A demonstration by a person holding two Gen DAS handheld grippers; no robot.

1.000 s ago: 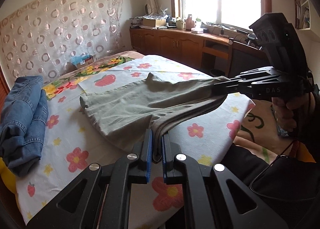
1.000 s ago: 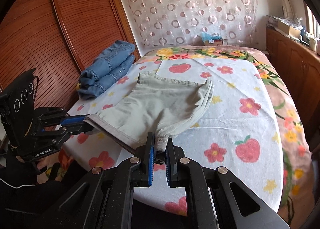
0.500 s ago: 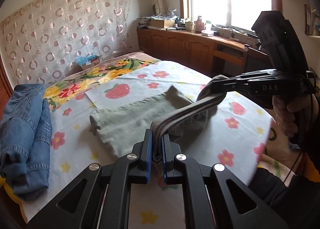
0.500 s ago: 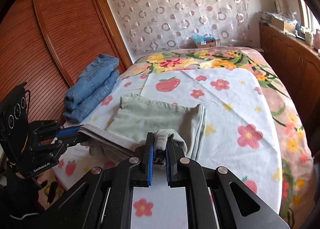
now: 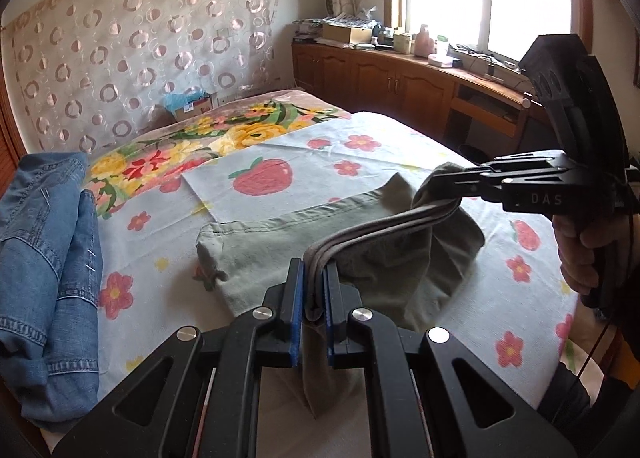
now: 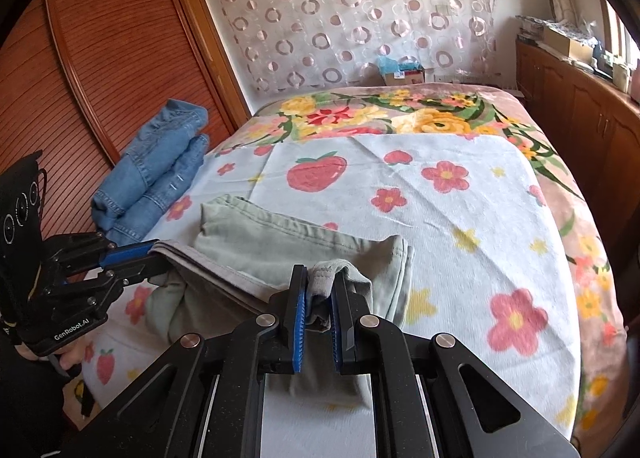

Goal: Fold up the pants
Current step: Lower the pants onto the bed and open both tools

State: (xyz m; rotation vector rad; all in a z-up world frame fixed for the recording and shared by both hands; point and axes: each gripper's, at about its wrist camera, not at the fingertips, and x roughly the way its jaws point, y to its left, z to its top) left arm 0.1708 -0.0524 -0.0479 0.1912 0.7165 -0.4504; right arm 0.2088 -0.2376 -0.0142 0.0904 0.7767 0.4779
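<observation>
You've carried the pants (image 5: 280, 242) edge further up-frame over the bed (image 6: 460, 218). Left gripper (image 5: 314, 290) & right gripper (image 6: 320, 298) both clamped on cloth. Uneven release could skew the fold.

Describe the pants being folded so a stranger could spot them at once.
On the bed's flower-and-strawberry sheet, look at the middle near the front edge. There lie the pale green pants, their near edge lifted by the left gripper and right gripper. The folded blue jeans by the wardrobe are denim and untouched.

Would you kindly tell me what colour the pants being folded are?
The pants are pale grey-green, clearest in the right wrist view.
</observation>
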